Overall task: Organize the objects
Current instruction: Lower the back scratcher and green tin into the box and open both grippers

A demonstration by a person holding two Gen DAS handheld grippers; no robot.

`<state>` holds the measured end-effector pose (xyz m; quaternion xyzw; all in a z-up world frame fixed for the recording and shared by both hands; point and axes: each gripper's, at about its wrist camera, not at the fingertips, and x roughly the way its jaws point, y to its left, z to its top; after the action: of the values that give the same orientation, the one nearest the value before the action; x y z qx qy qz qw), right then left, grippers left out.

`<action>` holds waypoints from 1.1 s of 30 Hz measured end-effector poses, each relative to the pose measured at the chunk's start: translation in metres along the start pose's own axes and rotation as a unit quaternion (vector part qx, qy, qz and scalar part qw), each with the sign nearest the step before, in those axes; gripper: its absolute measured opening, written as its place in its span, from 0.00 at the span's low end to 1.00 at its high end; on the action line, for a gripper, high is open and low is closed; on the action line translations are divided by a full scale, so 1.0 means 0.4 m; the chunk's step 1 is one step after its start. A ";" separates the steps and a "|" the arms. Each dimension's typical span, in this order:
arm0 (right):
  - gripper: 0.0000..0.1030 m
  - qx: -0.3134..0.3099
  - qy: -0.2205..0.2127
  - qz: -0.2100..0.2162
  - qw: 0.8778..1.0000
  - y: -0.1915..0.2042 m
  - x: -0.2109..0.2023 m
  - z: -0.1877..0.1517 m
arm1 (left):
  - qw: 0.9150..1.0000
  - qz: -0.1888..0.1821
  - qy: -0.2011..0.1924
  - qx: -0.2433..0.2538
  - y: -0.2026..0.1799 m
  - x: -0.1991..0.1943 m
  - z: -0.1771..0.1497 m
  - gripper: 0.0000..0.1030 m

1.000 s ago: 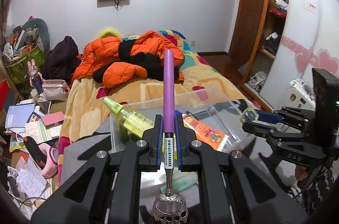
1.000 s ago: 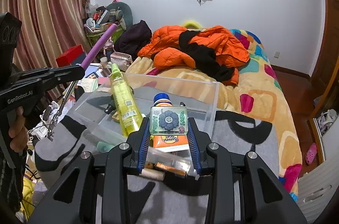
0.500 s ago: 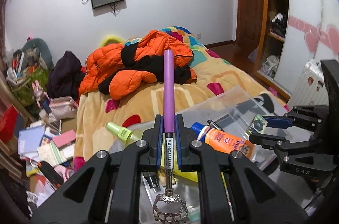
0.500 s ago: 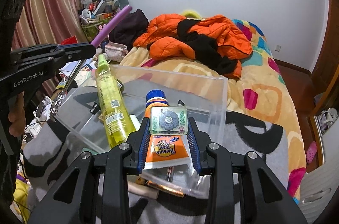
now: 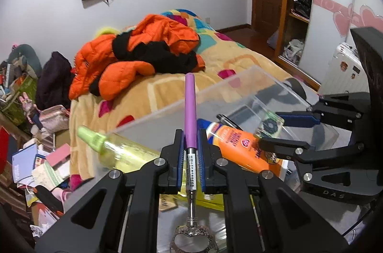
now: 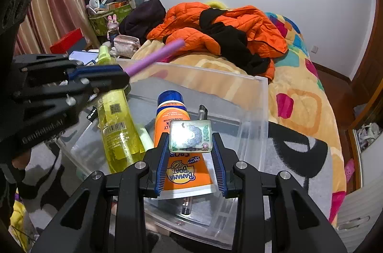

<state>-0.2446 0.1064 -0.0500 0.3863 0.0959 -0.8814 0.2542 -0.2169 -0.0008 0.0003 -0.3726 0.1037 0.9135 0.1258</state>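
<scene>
Left wrist view: left gripper (image 5: 190, 152) pinches the pen (image 5: 190, 109) above the bin (image 5: 241, 83); releasing here may bounce it out.

Right wrist view: right gripper (image 6: 190, 152) clamps the soap (image 6: 190, 137) over the tube (image 6: 178, 133); its slick wrapper may slip.

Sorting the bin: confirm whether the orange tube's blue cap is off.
No, the blue cap sits on the orange tube in the clear bin.

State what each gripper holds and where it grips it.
Left gripper clamps a purple-handled tool where handle meets metal shaft. Right gripper clamps a small clear block by its two side faces.
</scene>
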 end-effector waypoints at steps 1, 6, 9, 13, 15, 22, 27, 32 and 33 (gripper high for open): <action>0.30 -0.002 0.001 0.000 1.000 0.004 0.002 0.001 | 1.000 -0.004 0.003 0.001 -0.004 0.003 -0.003 0.09; 0.30 -0.012 0.005 -0.009 1.000 0.015 0.012 0.006 | 1.000 -0.019 0.006 -0.008 -0.006 0.000 -0.005 0.10; 0.30 -0.009 0.006 -0.008 1.000 0.010 0.013 0.008 | 0.999 -0.026 -0.001 -0.028 0.008 -0.019 0.000 0.10; 0.30 -0.013 0.009 -0.014 1.000 0.014 0.016 0.009 | 0.998 -0.028 -0.017 -0.044 0.027 -0.056 0.005 0.10; 0.30 -0.018 0.012 -0.021 1.000 0.018 0.019 0.011 | 0.998 -0.032 -0.021 -0.051 0.038 -0.072 0.005 0.10; 0.31 -0.018 0.016 -0.018 1.000 0.021 0.016 0.010 | 0.997 -0.047 -0.004 -0.067 0.071 -0.095 -0.036 0.18; 0.34 -0.017 0.015 -0.018 1.000 0.021 0.011 0.008 | 0.998 -0.049 0.022 -0.040 0.042 -0.079 -0.078 0.28; 0.41 -0.013 0.009 -0.015 1.000 0.021 -0.007 0.001 | 0.999 -0.025 0.038 -0.001 0.020 -0.062 -0.095 0.30; 0.41 -0.013 0.008 -0.015 1.000 0.020 -0.012 -0.001 | 0.999 -0.018 0.042 0.003 0.022 -0.058 -0.096 0.30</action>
<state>-0.2377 0.1016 -0.0466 0.3882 0.1148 -0.8811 0.2446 -0.1783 -0.0236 -0.0093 -0.4125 0.1051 0.8941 0.1391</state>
